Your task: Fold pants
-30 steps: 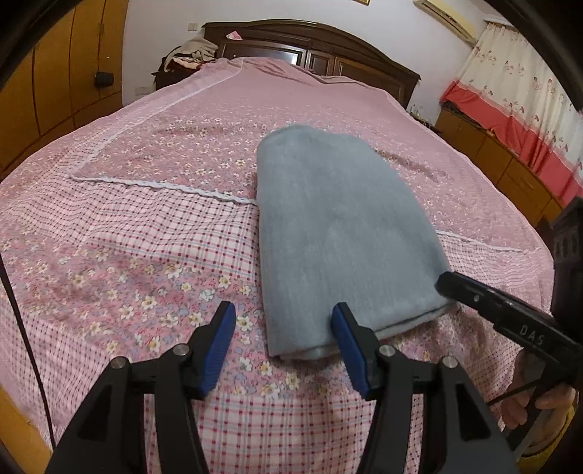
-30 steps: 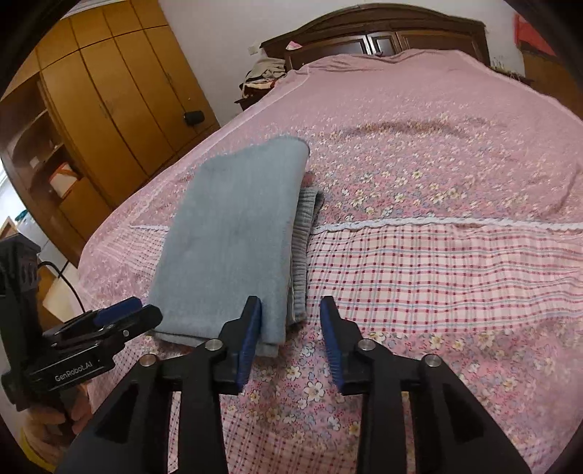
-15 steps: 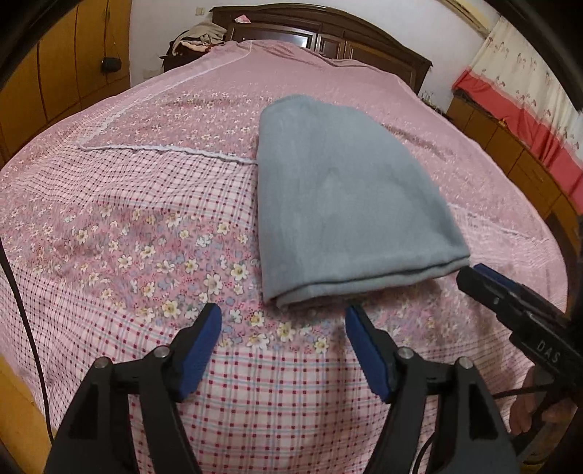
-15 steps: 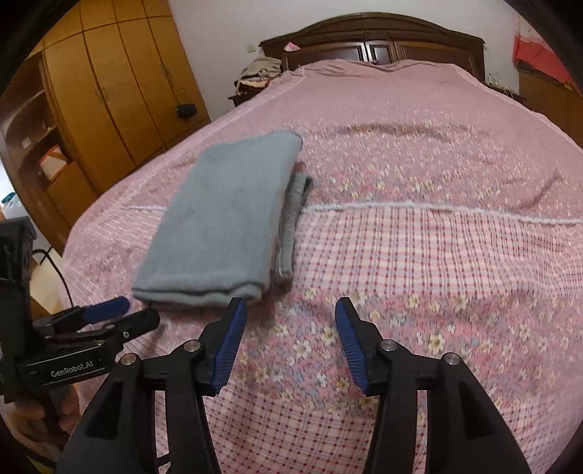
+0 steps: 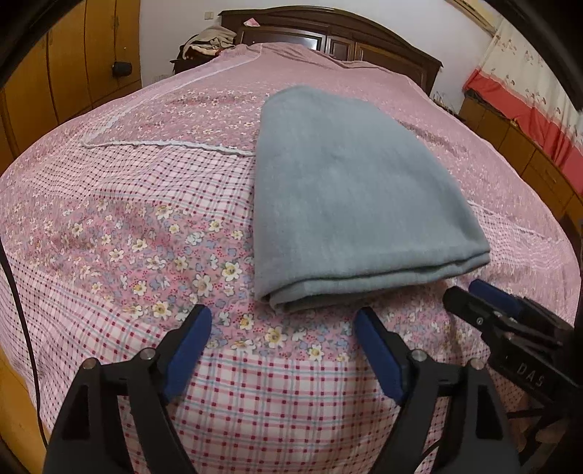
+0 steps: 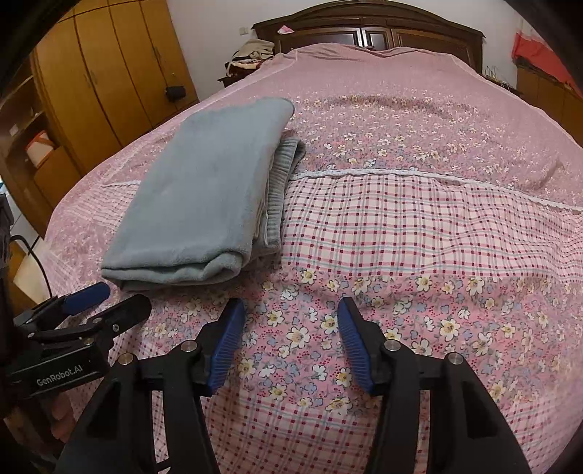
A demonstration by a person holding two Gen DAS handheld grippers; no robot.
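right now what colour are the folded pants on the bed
Plain grey-blue pants, no pattern; clearest in the left wrist view.

Pink floral bedspread (image 5: 145,226), dark wooden headboard (image 6: 368,31), orange wardrobe (image 6: 105,73), red-trimmed curtain (image 5: 524,91), white wall (image 5: 175,32)

The folded pants (image 5: 349,204) are showing a soft, matt, slightly fuzzy grey-blue knit, with a ribbed band (image 6: 278,189) peeking out. The bedspread (image 5: 127,226) is looking like thin printed cotton, matt. The headboard (image 6: 368,31) and wardrobe (image 6: 109,73) are gleaming as varnished wood. The fingers (image 5: 189,346) are wearing ridged blue rubbery pads on matt black plastic.
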